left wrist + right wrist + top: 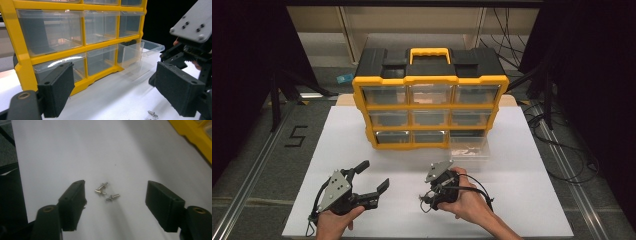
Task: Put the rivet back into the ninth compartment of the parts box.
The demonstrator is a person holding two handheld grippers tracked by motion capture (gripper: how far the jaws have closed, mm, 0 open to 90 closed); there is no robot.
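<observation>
Right now my right tool point(115, 195) hangs low over the white bench point(522, 200), its two black jaws spread wide and pinching nothing. Between them, on the bench surface, lie three small silver metal screws point(106, 192), bunched close together; two of them touch or cross, the third sits just beside them. In the left gripper view I catch the same screws point(152, 113) at the bottom edge, near the right tool's body.

My left tool point(371, 176) rests near the front left of the bench, jaws likewise spread apart and empty. It points toward the yellow plastic organiser cabinet with a black top and yellow carry handle point(362, 105), which stands upright toward the back of the bench. The cabinet holds three rows of three clear plastic drawers. One clear plastic drawer point(469, 148) at the bottom right is pulled forward out of its slot; from the high view I see some small pale things inside it, too blurred to name.

My right hand point(469, 200) grips the right tool from behind, with its cable looping beside it. My left hand point(334, 222) holds the left tool at the bench's front edge. The two tools sit well apart, with bare bench between them.
</observation>
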